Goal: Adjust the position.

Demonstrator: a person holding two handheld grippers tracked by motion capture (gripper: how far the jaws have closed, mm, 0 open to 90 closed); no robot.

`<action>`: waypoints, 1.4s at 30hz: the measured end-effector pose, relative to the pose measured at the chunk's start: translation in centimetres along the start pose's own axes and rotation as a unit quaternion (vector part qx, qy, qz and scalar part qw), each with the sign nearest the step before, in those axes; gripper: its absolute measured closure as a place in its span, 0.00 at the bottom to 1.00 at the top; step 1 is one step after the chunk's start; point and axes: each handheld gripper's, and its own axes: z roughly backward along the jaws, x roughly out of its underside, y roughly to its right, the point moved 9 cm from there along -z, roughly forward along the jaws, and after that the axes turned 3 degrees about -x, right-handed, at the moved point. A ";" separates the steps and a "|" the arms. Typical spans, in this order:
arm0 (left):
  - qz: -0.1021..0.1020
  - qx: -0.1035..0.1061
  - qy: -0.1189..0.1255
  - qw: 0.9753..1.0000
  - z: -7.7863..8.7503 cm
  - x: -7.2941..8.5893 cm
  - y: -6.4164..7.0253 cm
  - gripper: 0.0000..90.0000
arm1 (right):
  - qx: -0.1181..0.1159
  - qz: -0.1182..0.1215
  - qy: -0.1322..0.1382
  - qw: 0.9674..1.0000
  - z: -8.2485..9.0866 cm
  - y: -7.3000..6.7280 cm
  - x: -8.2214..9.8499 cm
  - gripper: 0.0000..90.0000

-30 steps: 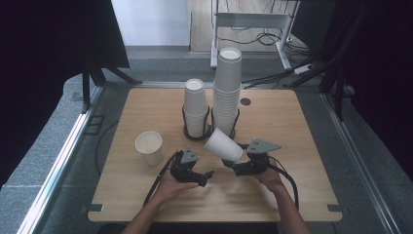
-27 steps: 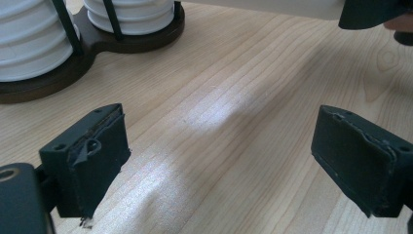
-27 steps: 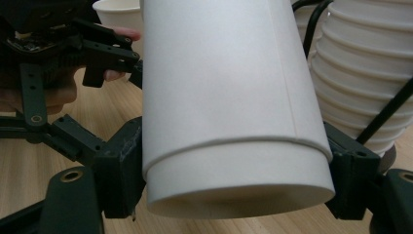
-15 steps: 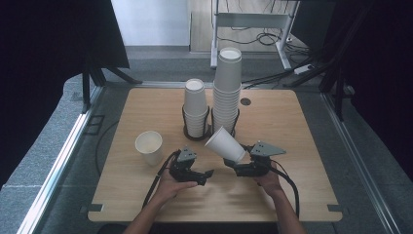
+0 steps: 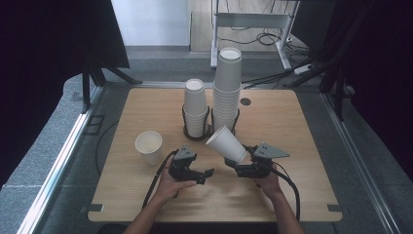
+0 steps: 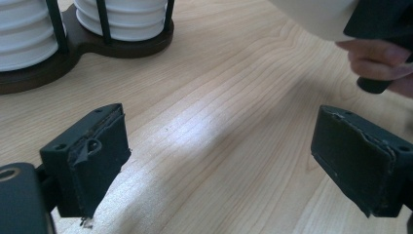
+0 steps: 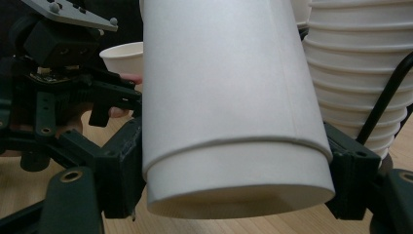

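Observation:
A white paper cup is held tilted above the table, its mouth up and to the left. My right gripper is shut on its lower part; in the right gripper view both black jaws press the sides of the cup. My left gripper rests low over the wood just left of it, pointing right. Its jaws stand open with only bare table between them. The base of the held cup and the right hand sit ahead of the left gripper.
A dark two-ring holder carries a short stack of cups and a taller stack behind the grippers. A single upright cup stands at the left. Cables trail from both grippers toward the table's near edge.
My right gripper and its cup have edged slightly to the right. The left gripper has kept still.

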 end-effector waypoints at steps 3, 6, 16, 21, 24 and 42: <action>0.001 0.002 0.001 1.000 0.1 0.0 0.0 0.08 | 0.001 0.000 0.004 1.000 0.0 0.0 0.0 0.26; 0.007 0.008 0.003 1.000 0.1 -0.1 0.0 0.08 | 0.003 -0.002 0.009 1.000 0.2 0.0 0.0 0.26; 0.055 0.054 0.034 0.996 0.7 -1.6 0.4 0.08 | -0.003 -0.004 0.031 1.000 0.3 -0.3 -0.3 0.26; 0.059 0.055 0.044 0.996 1.0 -2.5 0.5 0.08 | -0.002 -0.003 0.032 0.999 0.1 -0.3 -0.2 0.26; 0.073 0.066 0.054 0.994 1.1 -3.0 0.6 0.07 | -0.001 -0.002 0.032 1.000 0.1 -0.4 -0.1 0.26; 0.086 0.084 0.064 0.991 0.7 -3.7 1.5 0.08 | 0.000 0.003 0.030 1.000 0.1 -0.6 0.0 0.26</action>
